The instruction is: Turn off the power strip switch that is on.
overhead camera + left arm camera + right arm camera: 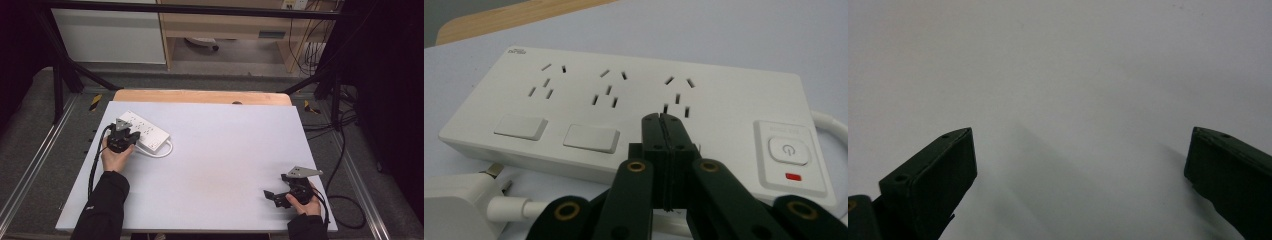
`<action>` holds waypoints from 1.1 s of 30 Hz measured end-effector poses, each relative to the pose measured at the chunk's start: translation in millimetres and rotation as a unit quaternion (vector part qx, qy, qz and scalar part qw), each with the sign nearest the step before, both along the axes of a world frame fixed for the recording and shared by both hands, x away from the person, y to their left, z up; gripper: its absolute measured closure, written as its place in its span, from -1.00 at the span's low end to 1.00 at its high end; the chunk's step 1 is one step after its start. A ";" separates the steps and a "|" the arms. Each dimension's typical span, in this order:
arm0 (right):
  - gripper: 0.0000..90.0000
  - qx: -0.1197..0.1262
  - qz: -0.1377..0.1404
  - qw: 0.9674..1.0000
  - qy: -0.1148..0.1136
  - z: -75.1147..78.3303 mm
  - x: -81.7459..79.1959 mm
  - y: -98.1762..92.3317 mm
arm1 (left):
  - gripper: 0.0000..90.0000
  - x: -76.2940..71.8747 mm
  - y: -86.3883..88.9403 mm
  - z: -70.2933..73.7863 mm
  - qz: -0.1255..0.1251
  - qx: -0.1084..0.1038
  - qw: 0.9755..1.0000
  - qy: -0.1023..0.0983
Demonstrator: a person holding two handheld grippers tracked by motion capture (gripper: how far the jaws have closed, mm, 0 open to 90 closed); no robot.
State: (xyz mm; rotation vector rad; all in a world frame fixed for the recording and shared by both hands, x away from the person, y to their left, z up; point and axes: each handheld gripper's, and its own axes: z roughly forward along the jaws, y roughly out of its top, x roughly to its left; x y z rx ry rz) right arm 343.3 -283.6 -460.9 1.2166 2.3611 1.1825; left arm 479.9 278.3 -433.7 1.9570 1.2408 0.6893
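Between the wide-apart jaws of the right gripper [1080, 165] lies only the bare white table [1058, 75]; this gripper holds nothing. Farther away, the left gripper [661, 119] has its jaws pressed fully together with nothing between them, and their tips are over the near edge of the white power strip [624, 100], just below its third socket group. Left of these jaws a white plug [459, 205] lies beside the strip, and to their right is the power button [788, 150]
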 end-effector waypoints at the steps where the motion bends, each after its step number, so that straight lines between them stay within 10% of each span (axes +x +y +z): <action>1: -0.98 0.000 -0.001 1.000 0.001 0.0 -0.1 0.0 | 0.99 0.2 -0.4 -0.3 -0.001 -0.001 1.000 -0.001; 33: -0.98 0.001 -0.001 1.000 0.001 0.3 -0.4 0.3 | 1.00 0.6 -2.1 -1.2 -0.005 0.007 1.000 -0.006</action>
